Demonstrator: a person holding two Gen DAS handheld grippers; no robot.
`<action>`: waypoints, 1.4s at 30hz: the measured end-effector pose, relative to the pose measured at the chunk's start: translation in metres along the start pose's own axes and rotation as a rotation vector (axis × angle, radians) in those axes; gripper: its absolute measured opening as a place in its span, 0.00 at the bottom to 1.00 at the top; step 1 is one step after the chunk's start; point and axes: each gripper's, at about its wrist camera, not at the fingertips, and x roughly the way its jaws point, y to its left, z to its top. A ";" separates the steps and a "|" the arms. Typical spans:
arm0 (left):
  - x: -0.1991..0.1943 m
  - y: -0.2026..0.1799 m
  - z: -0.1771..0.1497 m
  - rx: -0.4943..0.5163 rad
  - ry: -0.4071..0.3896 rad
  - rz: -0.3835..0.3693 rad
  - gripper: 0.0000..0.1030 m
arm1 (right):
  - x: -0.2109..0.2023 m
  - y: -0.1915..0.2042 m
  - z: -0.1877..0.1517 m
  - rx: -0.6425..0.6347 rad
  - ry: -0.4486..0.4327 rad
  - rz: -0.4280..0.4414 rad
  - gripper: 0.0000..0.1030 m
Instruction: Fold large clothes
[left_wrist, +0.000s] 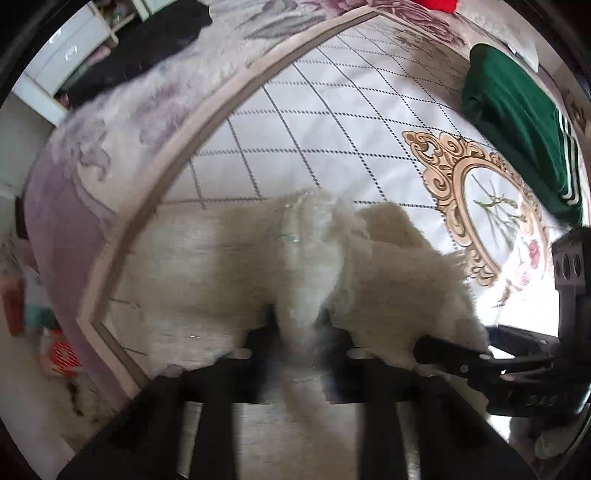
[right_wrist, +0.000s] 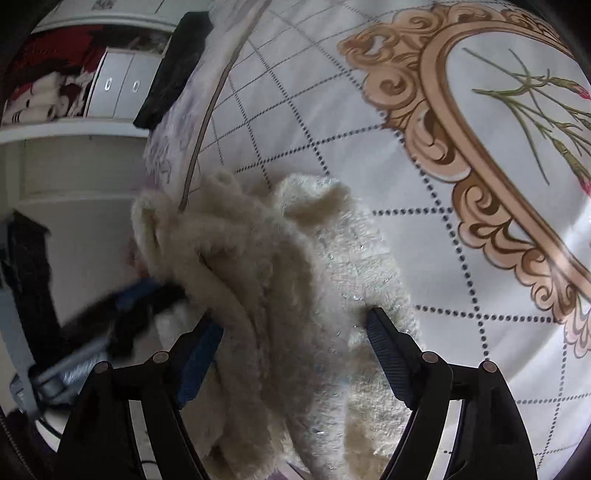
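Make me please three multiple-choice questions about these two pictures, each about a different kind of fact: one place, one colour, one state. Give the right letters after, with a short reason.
1. Where does the green garment lie?
A. on the bedspread, beyond the cream fluffy garment
B. under the cream fluffy garment
C. between the left tongs

2. What colour is the ornate frame printed on the bedspread?
A. blue
B. tan gold
C. black

3. How do the left tongs stand?
A. wide open over bare bedspread
B. out of view
C. shut on a pinch of the cream fluffy garment

Answers:
1 A, it lies far right in the left wrist view, apart from the cream one.
2 B, the scrollwork is tan gold.
3 C, cream pile bunches up between the closed fingers.
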 end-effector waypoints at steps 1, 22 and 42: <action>-0.002 0.002 -0.001 0.007 -0.007 -0.011 0.10 | 0.001 -0.001 -0.005 0.008 0.005 -0.003 0.57; -0.030 0.008 0.006 -0.027 0.042 -0.331 0.70 | -0.033 -0.044 -0.069 0.381 -0.124 0.069 0.63; -0.046 0.176 -0.110 -0.456 -0.020 -0.023 0.77 | -0.005 0.084 -0.010 0.156 -0.128 -0.085 0.11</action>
